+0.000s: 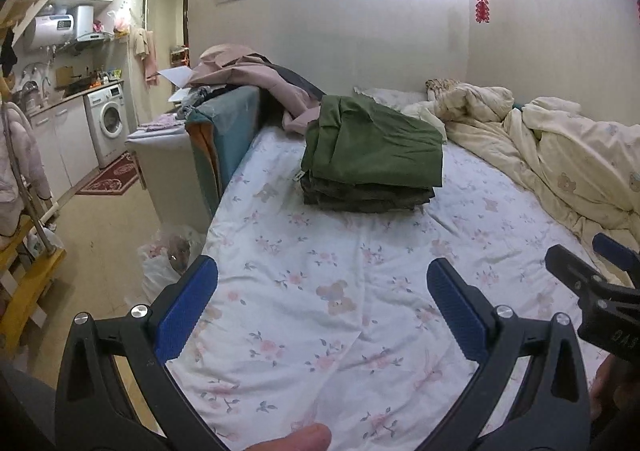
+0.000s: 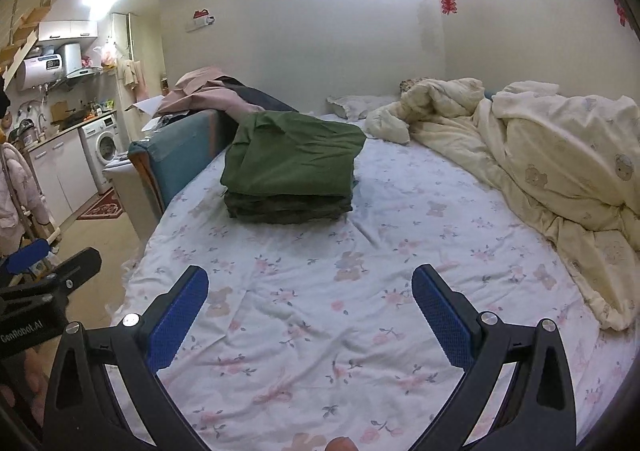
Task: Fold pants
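Floral sheets cover the bed (image 2: pixel 320 311) before us, with a rumpled cream duvet (image 2: pixel 560 171) heaped along its right side. We see the folded green pants (image 2: pixel 292 163) lying on top of a stack of darker folded clothes (image 2: pixel 284 211) near the bed's far left edge, well apart from our tools. Our left tongs (image 1: pixel 322 279) and right tongs (image 2: pixel 310 287) both hang above the bare sheet, blue pads (image 2: pixel 180 315) spread wide, gripping nothing.
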Tool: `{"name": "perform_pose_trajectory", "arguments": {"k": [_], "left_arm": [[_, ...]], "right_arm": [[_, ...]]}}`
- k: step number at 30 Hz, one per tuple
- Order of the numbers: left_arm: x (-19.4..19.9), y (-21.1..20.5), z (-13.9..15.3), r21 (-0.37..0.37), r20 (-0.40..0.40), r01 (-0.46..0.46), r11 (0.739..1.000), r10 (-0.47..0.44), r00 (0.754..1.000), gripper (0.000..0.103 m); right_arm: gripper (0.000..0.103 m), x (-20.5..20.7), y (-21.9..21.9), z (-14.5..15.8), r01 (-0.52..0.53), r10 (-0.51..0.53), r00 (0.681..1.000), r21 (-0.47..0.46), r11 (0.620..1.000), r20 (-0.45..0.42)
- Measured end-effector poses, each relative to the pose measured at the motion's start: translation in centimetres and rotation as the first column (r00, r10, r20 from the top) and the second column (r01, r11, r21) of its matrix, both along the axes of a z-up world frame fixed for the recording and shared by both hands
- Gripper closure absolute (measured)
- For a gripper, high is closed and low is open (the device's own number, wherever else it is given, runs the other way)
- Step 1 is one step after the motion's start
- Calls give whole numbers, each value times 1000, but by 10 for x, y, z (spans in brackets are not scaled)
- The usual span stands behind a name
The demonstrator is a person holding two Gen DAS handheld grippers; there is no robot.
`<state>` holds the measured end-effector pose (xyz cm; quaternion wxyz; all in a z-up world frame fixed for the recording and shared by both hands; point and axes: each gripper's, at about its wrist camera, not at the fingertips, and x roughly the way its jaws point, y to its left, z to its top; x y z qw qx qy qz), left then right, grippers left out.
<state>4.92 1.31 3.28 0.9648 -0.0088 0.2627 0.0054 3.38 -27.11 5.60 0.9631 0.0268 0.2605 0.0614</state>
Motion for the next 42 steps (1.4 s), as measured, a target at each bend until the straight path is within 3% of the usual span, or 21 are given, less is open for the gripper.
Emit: {"name": "perform_pose_trajectory", "arguments": {"k": [21, 42], "left_arm": [[-1, -2, -1, -10, -2, 6, 1000, -6, 1000, 0], [1, -4, 2, -31, -4, 11, 999, -11, 1000, 0]], "right_arm": [[0, 1, -8, 0, -7, 8, 1000, 37, 999, -17], [0, -4, -3, 2, -2, 2, 1000, 14, 1000, -1]]}}
